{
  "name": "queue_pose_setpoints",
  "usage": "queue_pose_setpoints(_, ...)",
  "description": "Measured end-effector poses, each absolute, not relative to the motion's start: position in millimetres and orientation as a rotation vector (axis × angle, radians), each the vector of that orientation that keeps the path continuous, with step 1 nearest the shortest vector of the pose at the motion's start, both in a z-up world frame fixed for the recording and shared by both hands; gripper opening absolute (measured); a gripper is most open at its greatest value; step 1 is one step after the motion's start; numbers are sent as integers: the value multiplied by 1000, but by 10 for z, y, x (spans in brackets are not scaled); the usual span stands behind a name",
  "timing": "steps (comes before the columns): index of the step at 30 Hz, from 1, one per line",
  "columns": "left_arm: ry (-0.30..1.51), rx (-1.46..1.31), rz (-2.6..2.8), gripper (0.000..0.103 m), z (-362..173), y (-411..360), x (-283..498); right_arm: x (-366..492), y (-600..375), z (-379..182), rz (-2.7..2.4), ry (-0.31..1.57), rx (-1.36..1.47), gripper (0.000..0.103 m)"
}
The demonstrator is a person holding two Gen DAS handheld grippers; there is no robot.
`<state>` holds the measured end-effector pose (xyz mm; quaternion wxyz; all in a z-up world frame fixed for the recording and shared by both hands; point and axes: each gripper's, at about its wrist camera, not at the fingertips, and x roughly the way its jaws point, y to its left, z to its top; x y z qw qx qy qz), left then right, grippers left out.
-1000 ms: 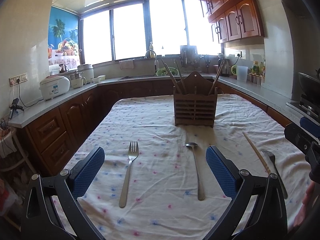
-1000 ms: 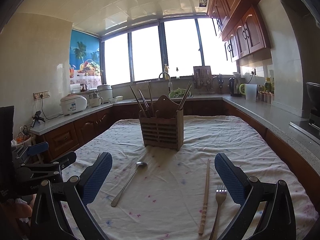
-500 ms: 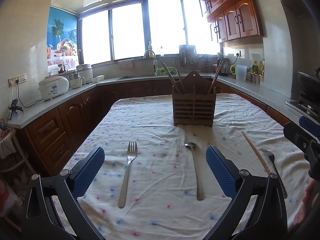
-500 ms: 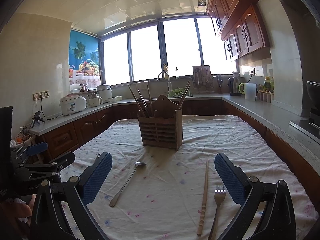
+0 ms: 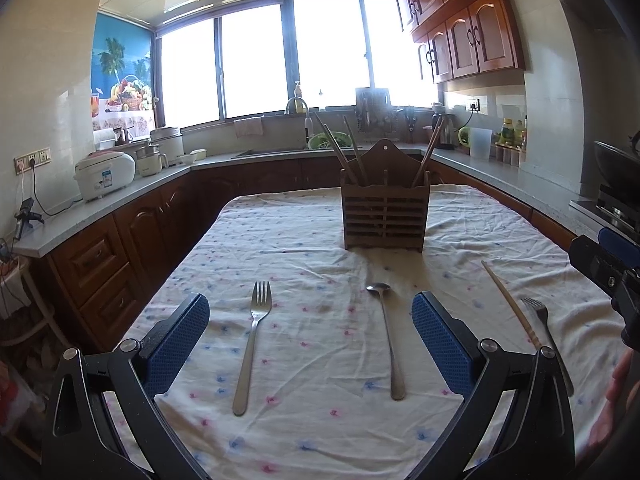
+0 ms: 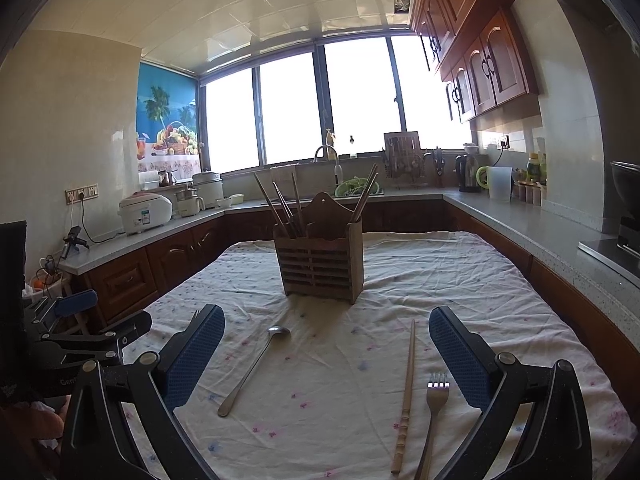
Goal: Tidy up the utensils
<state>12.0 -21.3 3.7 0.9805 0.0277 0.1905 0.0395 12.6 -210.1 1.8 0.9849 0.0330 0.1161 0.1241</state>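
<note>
Both hand-held grippers hover empty over the near edge of the bench: left hand-held gripper wide, right hand-held gripper wide. Four utensils lie loose on the cloth: left fork, spoon, chopstick, right fork. The wooden holder stands toward the far edge. You should straddle one handle squarely, close mid-shaft, then lower it upright into a compartment.

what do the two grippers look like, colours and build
Both match. The left gripper and right gripper each have a black, angular plastic frame with triangular cut-outs and round silver pivot bolts. Each finger ends in a flat blue pad with a fine dotted grip texture. The left gripper's body, seen from the right wrist view, bears partly readable white lettering. No cables or sleeves show.
</note>
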Motion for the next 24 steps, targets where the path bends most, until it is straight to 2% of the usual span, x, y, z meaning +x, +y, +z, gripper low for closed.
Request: queue_pose_setpoints(24, 397, 55, 63, 103, 24, -221, 144, 164, -2126, -2, 243, 233, 70, 103)
